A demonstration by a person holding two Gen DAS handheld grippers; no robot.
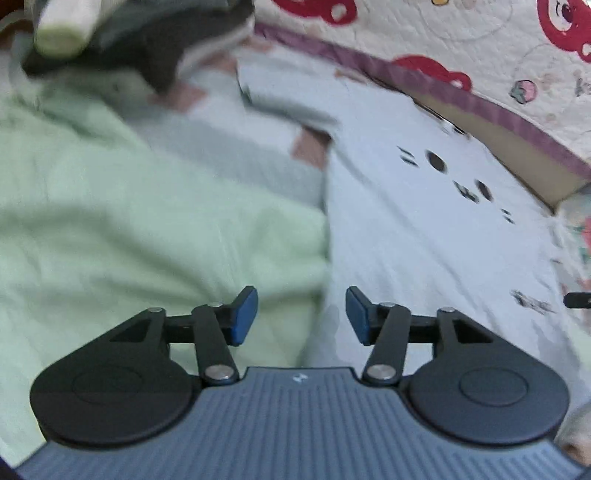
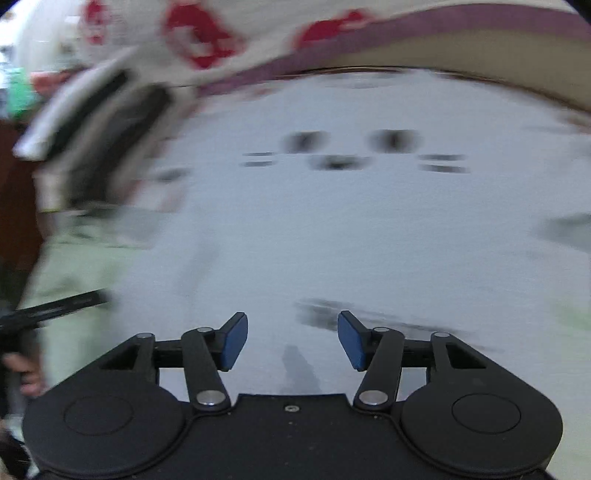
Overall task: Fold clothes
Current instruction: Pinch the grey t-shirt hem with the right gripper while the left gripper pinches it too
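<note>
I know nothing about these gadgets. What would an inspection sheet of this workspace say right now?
Surface: a bed sheet with red cartoon prints.
Job's things: white garment with a cat face spread flat; pale green garment beside it.
Clutter: dark and grey clothes pile at the far end.
Grippers: left gripper and right gripper both open, holding nothing.
Cables: nothing seen.
Surroundings: blurred, purple-edged mattress border.
</note>
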